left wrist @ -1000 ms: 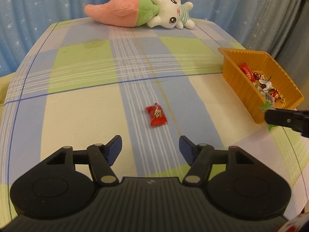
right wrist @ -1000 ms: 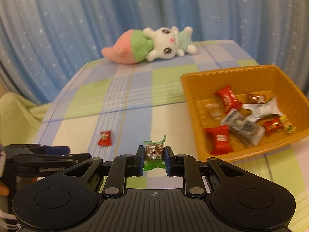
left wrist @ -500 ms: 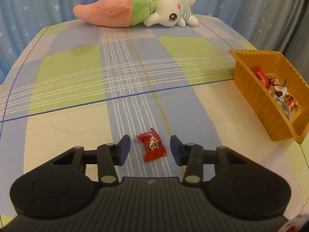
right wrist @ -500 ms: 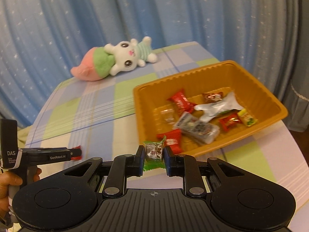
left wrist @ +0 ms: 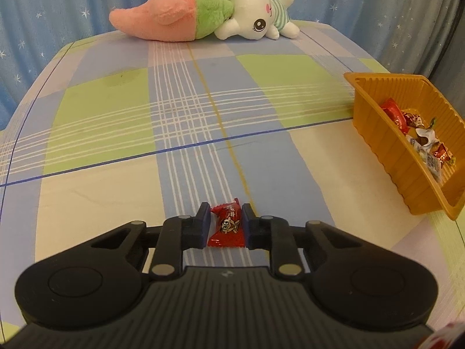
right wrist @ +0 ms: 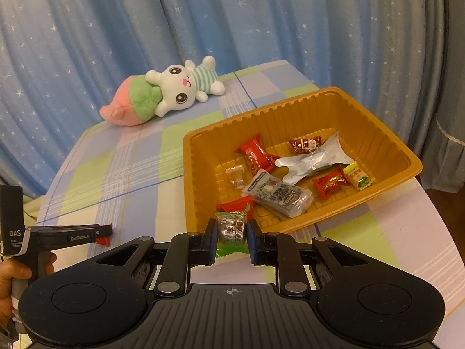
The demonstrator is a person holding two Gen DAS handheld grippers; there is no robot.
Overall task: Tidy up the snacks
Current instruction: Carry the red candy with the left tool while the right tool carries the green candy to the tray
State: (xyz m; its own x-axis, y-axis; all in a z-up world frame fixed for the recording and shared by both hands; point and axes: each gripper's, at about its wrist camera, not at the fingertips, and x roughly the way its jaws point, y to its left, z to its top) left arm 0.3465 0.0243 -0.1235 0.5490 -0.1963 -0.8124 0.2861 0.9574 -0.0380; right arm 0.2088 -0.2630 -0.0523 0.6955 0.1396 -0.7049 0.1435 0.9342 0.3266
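2 candies are in our grip: the red candy point(left wrist: 227, 226) lies on the checked desk point(left wrist: 116, 157), our left gripper point(left wrist: 224, 223) having just closed on it, while our right gripper point(right wrist: 232, 230) clamps the green-wrapped candy point(right wrist: 231, 226) above the orange tray's point(right wrist: 377, 133) near rim.
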